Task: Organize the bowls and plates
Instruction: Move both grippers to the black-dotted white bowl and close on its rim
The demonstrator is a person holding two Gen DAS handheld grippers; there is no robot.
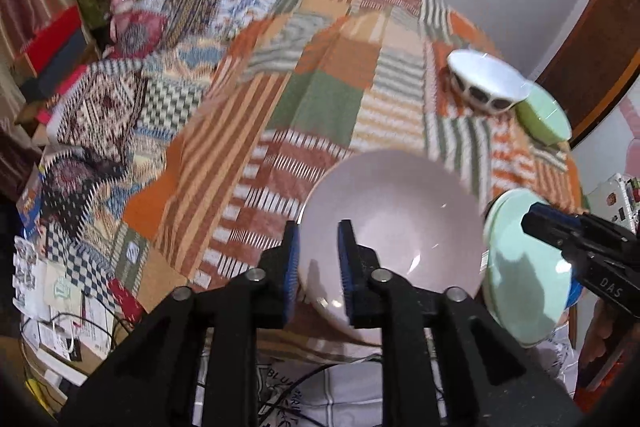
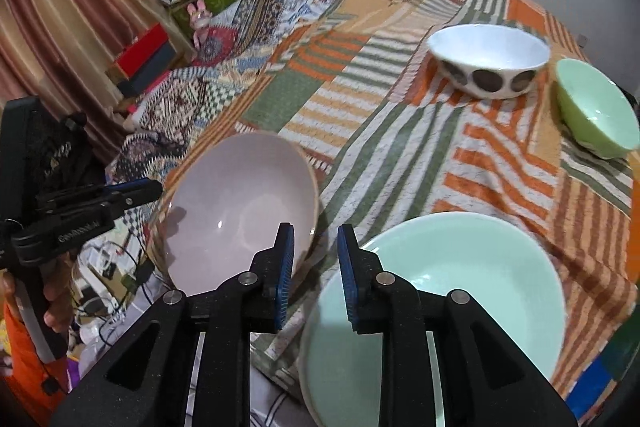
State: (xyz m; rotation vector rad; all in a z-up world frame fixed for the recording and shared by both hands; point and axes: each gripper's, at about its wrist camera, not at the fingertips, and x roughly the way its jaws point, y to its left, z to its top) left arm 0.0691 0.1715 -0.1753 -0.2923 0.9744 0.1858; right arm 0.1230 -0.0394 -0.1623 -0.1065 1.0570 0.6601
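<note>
Four bowls stand on a table covered by a patchwork tablecloth [image 1: 320,99].

Left wrist view: the left gripper [image 1: 319,243] hovers over the near left rim of a pale pink bowl [image 1: 400,227]. Its blue-padded fingers [image 1: 293,259] stand narrowly apart, the rim showing between them; no pad presses on it. Just right of the pink bowl sits a mint-green bowl [image 1: 520,291], with the right gripper [image 1: 536,221] reaching in above it from the right edge. At the far right of the table stand a white bowl with dark spots [image 1: 486,83] and, just beside it, a light green bowl [image 1: 544,119].

Right wrist view: the right gripper [image 2: 316,247] hangs above the gap between the pink bowl [image 2: 240,215], near left, and the mint-green bowl [image 2: 460,291], near right. Its fingers [image 2: 346,267] are narrowly parted and hold nothing. The left gripper [image 2: 154,189] enters from the left beside the pink bowl's rim. The spotted bowl [image 2: 488,63] and the light green bowl [image 2: 596,111] stand at the far right, slightly apart.
</note>
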